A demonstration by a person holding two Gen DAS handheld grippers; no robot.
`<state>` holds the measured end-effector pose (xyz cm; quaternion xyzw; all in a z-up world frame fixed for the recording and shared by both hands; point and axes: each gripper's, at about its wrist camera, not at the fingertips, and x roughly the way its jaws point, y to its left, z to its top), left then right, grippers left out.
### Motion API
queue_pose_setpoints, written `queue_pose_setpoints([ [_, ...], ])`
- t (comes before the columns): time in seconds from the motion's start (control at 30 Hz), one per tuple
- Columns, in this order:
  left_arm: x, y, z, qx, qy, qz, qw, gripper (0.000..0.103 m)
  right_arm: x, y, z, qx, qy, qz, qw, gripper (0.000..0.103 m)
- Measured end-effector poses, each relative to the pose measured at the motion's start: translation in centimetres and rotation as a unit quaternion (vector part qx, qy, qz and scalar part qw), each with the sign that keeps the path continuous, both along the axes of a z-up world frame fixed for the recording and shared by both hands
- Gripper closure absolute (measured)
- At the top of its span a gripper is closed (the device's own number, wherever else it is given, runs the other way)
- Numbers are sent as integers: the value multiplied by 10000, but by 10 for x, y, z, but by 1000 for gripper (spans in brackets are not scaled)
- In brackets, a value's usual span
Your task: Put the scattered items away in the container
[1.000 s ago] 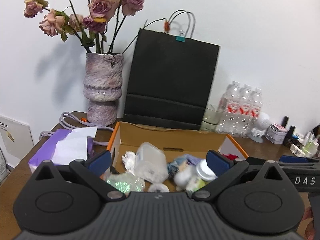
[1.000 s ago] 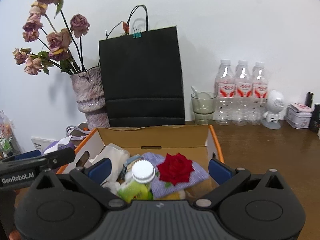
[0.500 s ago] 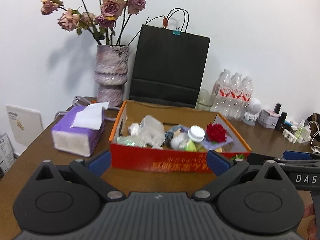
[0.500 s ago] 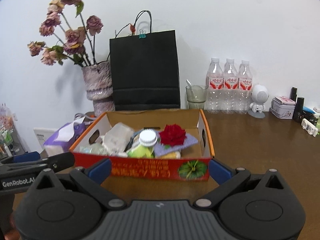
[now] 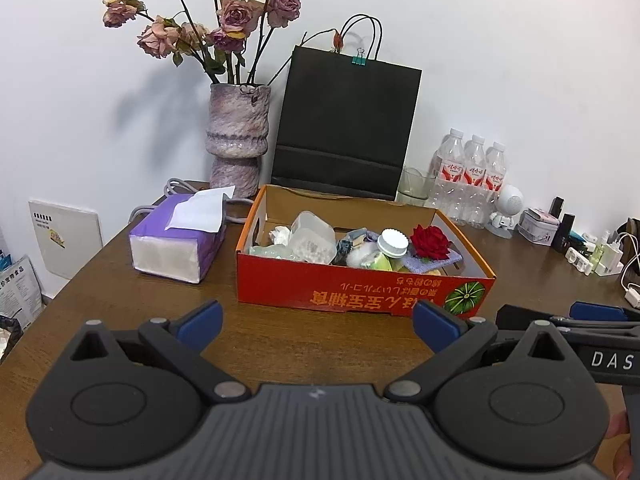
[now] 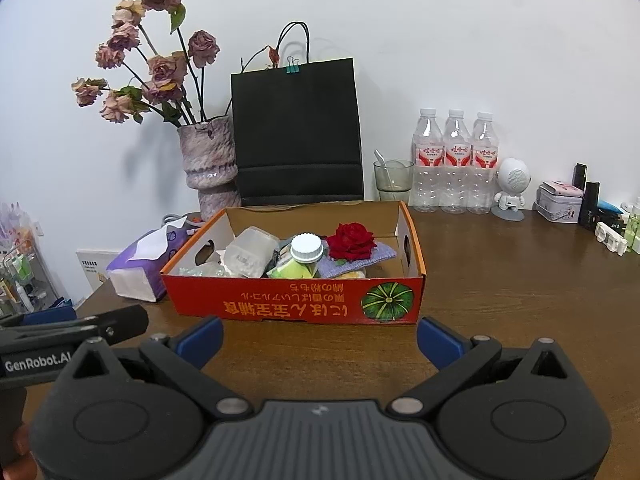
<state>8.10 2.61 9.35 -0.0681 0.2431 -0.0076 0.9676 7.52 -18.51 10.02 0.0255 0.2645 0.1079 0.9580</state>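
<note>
2 tools, left tool point(image 5: 316, 326) and right tool point(image 6: 318, 334), both spread and empty, have pulled back from the filled cardboard box point(image 6: 296, 304); tidying looks finished.

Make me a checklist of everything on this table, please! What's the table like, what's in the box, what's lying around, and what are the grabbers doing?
Surface: brown wooden table, bare in front of the box.
Job's things: red cardboard box holding a red rose, white-capped bottle, clear plastic tub.
Clutter: purple tissue box, vase of dried roses, black paper bag, three water bottles, glass.
Grippers: left hand-held gripper open, empty; right hand-held gripper open, empty.
Cables: grey cord behind tissue box; white charger cable.
Surroundings: white wall.
</note>
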Motion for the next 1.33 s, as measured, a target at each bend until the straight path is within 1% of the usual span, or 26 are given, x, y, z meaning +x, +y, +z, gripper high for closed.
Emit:
queue_pose_setpoints([
  [0.47, -1, 0, -1, 43, 62, 12, 10000, 0, -3, 0, -3, -1, 56, -12, 10000, 0],
  [1.33, -2, -1, -6, 79, 49, 28, 10000, 0, -4, -2, -10, 34, 111, -25, 9999, 0],
])
